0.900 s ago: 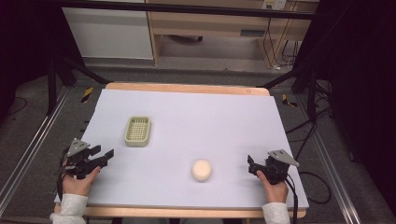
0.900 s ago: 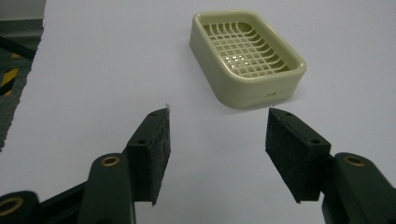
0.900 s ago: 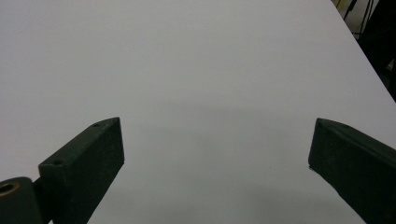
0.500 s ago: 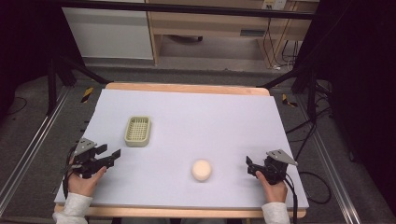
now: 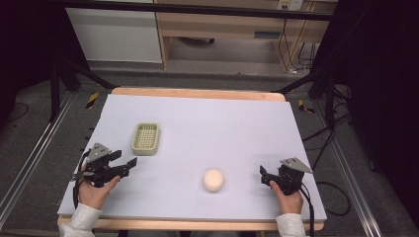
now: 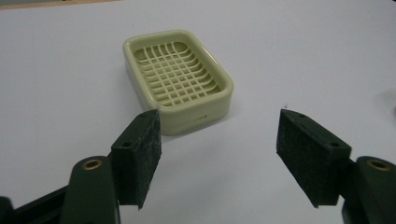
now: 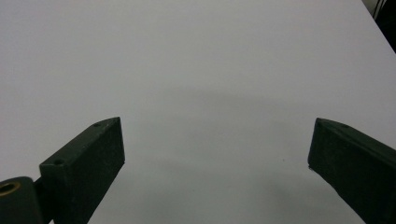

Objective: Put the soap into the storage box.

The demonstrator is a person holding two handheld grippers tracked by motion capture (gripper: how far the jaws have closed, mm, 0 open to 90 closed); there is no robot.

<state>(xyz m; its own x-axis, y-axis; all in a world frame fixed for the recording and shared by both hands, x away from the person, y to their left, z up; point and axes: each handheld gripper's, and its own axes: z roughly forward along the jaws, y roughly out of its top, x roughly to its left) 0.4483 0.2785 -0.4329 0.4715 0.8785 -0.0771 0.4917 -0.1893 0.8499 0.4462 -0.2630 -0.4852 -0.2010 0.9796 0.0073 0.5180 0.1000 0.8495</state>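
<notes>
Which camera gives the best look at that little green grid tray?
The left gripper view: the tray sits close ahead of the open claw, its lattice and rim sharp. The high view shows it small, on the table's left side. The right gripper view faces bare table.

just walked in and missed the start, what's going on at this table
A person sits at a white table holding a two-jaw gripper in each hand. Nothing is picked up at this moment. The left gripper is open and pointed at a pale green soap dish, which sits empty just ahead of its fingers. The right gripper is open too, over bare table. A round cream soap bar lies loose between the two hands, nearer the right one, and neither gripper touches it.
</notes>
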